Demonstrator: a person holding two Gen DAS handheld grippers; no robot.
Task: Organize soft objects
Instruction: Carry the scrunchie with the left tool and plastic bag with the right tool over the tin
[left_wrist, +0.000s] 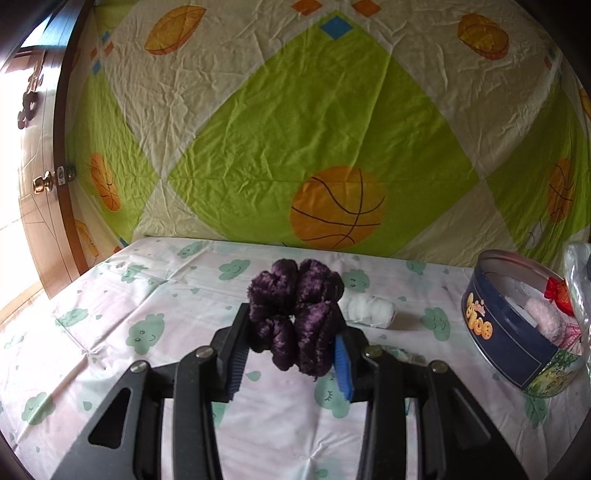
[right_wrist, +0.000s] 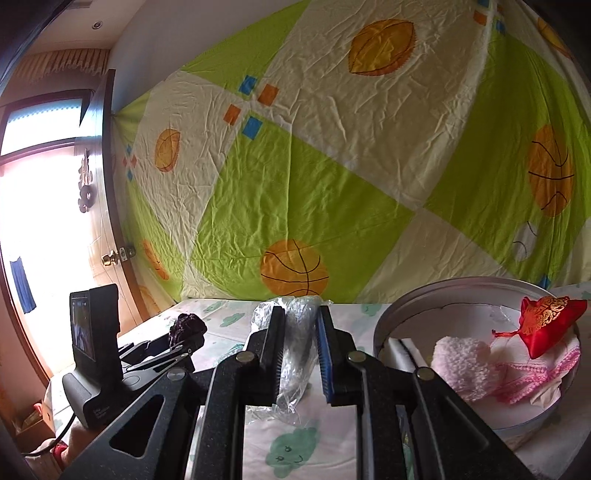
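Clearly the left gripper (left_wrist: 291, 339) clamped the purple scrunchie (left_wrist: 295, 314) (right gripper (right_wrist: 301, 350) pinched a plastic bag (right_wrist: 291, 332)); either could slip before the tin (left_wrist: 517, 347)

We saw each tool built of matte black linkage arms joined by round silver screws, the left tool (left_wrist: 291, 354) and right tool (right_wrist: 301, 354) both carrying ribbed blue pads (right_wrist: 327, 363); a black camera housing (right_wrist: 94, 321) topped the left unit.
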